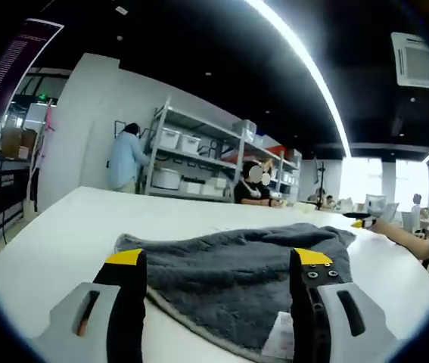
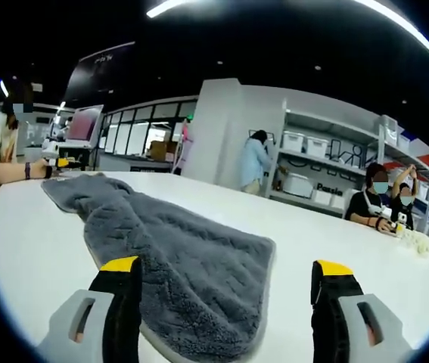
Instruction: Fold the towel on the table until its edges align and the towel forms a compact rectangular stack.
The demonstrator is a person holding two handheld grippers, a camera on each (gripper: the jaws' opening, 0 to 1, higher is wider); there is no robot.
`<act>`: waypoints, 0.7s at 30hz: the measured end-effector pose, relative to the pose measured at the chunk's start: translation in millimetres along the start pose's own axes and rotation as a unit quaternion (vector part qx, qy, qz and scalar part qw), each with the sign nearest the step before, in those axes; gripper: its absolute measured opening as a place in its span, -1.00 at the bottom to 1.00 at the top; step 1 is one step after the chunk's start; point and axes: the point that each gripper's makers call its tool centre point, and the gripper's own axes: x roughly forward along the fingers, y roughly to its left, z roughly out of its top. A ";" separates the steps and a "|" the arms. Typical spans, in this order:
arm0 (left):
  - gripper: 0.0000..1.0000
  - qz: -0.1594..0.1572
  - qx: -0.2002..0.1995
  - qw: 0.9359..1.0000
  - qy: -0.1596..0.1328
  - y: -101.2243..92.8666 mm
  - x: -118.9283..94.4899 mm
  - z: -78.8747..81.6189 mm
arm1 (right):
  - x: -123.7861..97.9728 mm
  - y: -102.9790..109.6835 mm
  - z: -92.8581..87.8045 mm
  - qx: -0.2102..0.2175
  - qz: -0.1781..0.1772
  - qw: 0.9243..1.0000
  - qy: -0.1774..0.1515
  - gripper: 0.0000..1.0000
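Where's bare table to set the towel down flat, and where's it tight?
Bare table lies on the near side of the towel in the right gripper view, and another open stretch runs toward the shelves. It is tight at the towel's far end, where a person's hand rests.

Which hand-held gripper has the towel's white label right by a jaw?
The left hand-held gripper: a white label on the grey terry towel sits beside its right jaw.

No legible text; towel tag print unreadable.
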 end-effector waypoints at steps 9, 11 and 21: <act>0.69 -0.040 0.006 0.999 0.027 -40.0 -16.9 -12.4 | 0.3 5.0 -1.2 0.003 0.009 1.000 0.001 0.93; 0.73 -0.048 0.012 0.998 0.034 -48.3 -20.2 -15.2 | 0.6 6.9 -0.6 0.004 0.013 1.000 0.000 0.93; 0.95 -0.069 0.042 0.995 0.056 -69.8 -22.6 -26.0 | 3.3 17.1 0.0 0.015 0.043 0.999 -0.004 0.98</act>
